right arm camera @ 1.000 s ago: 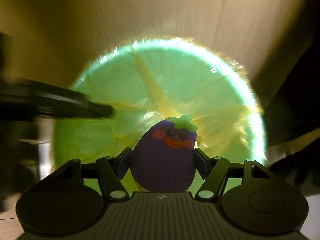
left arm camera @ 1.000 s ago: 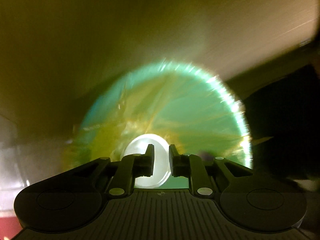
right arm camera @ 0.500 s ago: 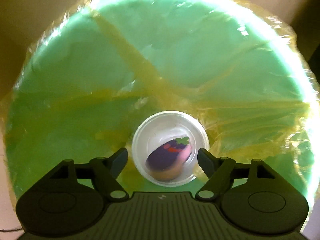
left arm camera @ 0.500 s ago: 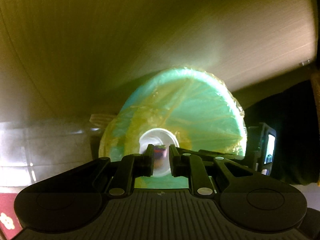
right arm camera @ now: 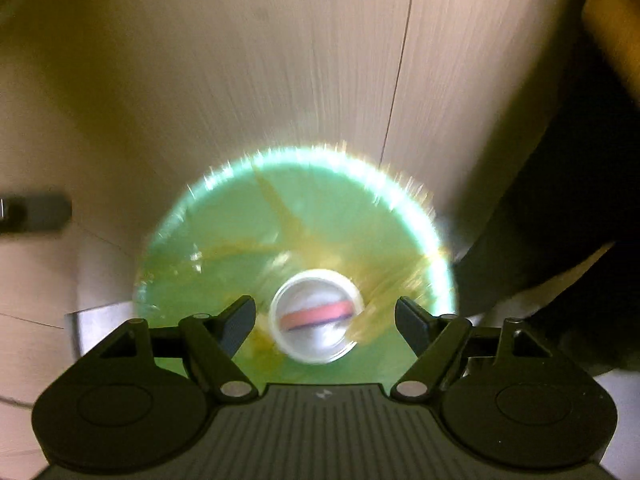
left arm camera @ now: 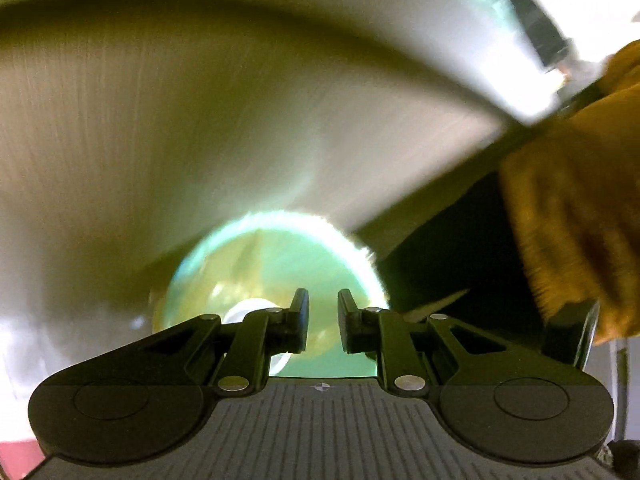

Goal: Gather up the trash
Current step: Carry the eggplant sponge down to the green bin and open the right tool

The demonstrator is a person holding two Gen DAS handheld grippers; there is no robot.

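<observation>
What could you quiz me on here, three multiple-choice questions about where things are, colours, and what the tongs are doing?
1. Where does the white cup lie?
A. inside the bin, on its lined bottom
B. on the floor beside the bin
C. between the right tongs

2. What colour is the bin?
A. red
B. green
C. black

3. How do the right tongs stand?
A. clamped on the cup
B. shut tight on nothing
C. spread wide with nothing held

Answers:
1 A, the right wrist view looks down into the bin and the cup sits at its bottom.
2 B, the round bin shows green under a yellowish liner.
3 C, the fingers stand far apart, well above the cup.
</observation>
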